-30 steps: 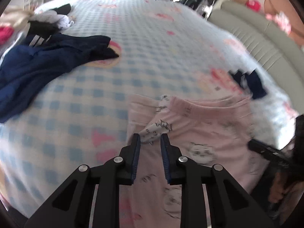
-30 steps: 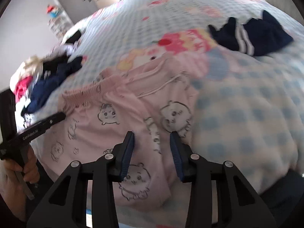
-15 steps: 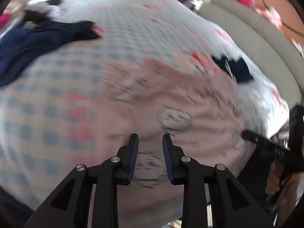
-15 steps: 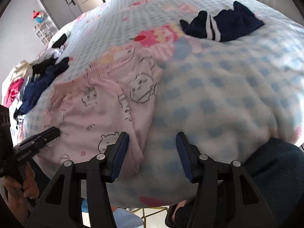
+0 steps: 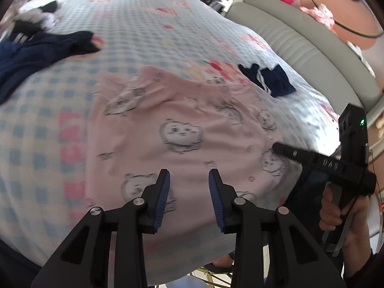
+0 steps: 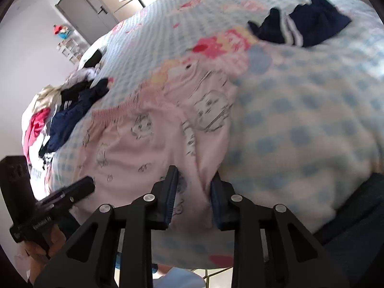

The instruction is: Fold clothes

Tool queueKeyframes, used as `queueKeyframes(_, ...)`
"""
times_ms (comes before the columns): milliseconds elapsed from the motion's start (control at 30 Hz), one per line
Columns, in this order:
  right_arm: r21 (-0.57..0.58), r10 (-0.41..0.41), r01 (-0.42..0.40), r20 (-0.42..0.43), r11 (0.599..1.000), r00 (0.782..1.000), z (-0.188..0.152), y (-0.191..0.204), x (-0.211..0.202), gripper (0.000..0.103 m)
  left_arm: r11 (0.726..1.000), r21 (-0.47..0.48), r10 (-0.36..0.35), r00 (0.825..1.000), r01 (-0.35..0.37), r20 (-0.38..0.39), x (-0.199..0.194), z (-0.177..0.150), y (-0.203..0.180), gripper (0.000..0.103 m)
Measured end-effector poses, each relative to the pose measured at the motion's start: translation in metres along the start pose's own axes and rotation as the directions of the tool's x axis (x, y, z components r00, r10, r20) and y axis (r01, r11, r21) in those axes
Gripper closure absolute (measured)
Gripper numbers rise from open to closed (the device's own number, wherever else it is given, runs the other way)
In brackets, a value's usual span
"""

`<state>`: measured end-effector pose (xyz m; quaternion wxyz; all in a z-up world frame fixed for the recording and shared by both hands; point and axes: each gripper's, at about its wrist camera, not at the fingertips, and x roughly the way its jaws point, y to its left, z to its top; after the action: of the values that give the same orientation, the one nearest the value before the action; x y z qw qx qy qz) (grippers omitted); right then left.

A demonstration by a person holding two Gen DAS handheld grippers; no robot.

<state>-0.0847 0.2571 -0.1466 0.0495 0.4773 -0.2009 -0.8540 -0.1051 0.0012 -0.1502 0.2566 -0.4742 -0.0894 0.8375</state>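
Left gripper [image 5: 189, 190] hovered with fingers apart over the near hem of pink cartoon-print pajama shorts [image 5: 182, 129]; right gripper [image 6: 194, 192] straddled their near right edge, fingers apart. Shorts lay flat, slightly wrinkled, on the checkered blanket [image 5: 134, 24]; small navy garment [image 5: 271, 79] far right.

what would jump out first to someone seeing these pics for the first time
The pink garment printed with cartoon bears, spread over the near edge of the blue checked bedspread, draws the eye first. The left claw and right claw both stand open over its near hem. Next comes the small navy garment with white stripes lying alone farther up the bed, and the heap of dark and red clothes at the bed's left side.
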Motion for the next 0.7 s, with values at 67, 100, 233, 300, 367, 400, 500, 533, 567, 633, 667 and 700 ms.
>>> queueKeyframes(67, 0.044, -0.014, 0.013, 0.028, 0.999, 0.999, 0.003, -0.009, -0.010, 0.072, 0.999, 0.032, -0.016, 1.000, 0.016, 0.003, 0.002, 0.007, -0.013, 0.069)
queueKeyframes(100, 0.067, -0.021, 0.018, 0.042, 0.998, 0.999, 0.005, -0.013, -0.015, 0.069, 0.999, 0.045, -0.028, 1.000, 0.028, 0.005, 0.003, 0.010, -0.020, 0.069)
queueKeyframes(233, 0.089, -0.035, 0.033, 0.026, 0.996, 0.999, 0.010, -0.024, -0.016, 0.069, 0.995, 0.066, -0.076, 0.997, 0.077, -0.012, 0.016, 0.025, -0.046, 0.069)
queueKeyframes(300, 0.061, -0.080, 0.079, 0.009, 0.995, 0.997, 0.009, -0.025, -0.014, 0.069, 0.992, 0.069, -0.105, 0.994, 0.107, -0.036, 0.024, 0.030, -0.059, 0.069)
queueKeyframes(367, 0.055, -0.106, 0.105, 0.013, 0.993, 0.994, 0.005, -0.026, -0.013, 0.069, 0.989, 0.086, -0.114, 0.991, 0.120, -0.064, 0.035, 0.031, -0.074, 0.068)
queueKeyframes(400, 0.057, -0.109, 0.108, 0.018, 0.993, 0.994, 0.004, -0.027, -0.014, 0.069, 0.988, 0.096, -0.115, 0.990, 0.123, -0.079, 0.041, 0.031, -0.081, 0.068)
queueKeyframes(500, 0.038, -0.105, 0.104, 0.020, 0.994, 0.994, 0.002, -0.027, -0.015, 0.069, 0.985, 0.111, -0.121, 0.985, 0.135, -0.122, 0.057, 0.028, -0.098, 0.067)
queueKeyframes(533, 0.029, -0.105, 0.104, 0.021, 0.994, 0.994, 0.001, -0.027, -0.015, 0.068, 0.984, 0.111, -0.126, 0.983, 0.141, -0.132, 0.061, 0.027, -0.102, 0.067)
queueKeyframes(567, 0.023, -0.105, 0.105, 0.021, 0.994, 0.994, 0.001, -0.027, -0.015, 0.068, 0.983, 0.111, -0.130, 0.982, 0.146, -0.141, 0.064, 0.026, -0.106, 0.067)
queueKeyframes(633, 0.016, -0.117, 0.117, 0.015, 0.993, 0.993, -0.001, -0.028, -0.016, 0.068, 0.984, 0.111, -0.121, 0.981, 0.139, -0.151, 0.069, 0.026, -0.111, 0.067)
queueKeyframes(667, 0.009, -0.124, 0.123, 0.012, 0.992, 0.992, -0.002, -0.028, -0.015, 0.068, 0.986, 0.116, -0.105, 0.983, 0.123, -0.152, 0.071, 0.026, -0.113, 0.067)
queueKeyframes(700, -0.003, -0.128, 0.128, 0.008, 0.992, 0.992, -0.002, -0.027, -0.013, 0.067, 0.987, 0.125, -0.079, 0.985, 0.098, -0.152, 0.073, 0.026, -0.115, 0.067)
